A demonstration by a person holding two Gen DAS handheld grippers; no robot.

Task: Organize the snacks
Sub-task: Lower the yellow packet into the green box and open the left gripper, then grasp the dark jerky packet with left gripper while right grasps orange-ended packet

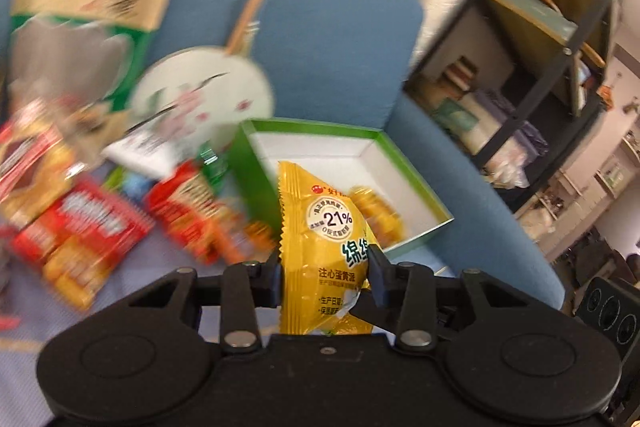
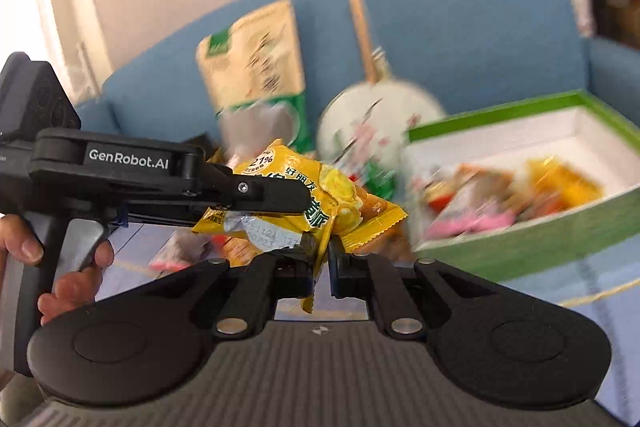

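Plainly, yellow snack packet [image 1: 328, 247] (crinkly, puffed) between both grippers.

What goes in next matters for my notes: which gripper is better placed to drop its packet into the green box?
Probably right. The right gripper, shut on a yellow packet, has the green box just beside it; the left gripper, holding a second packet, is farther off.
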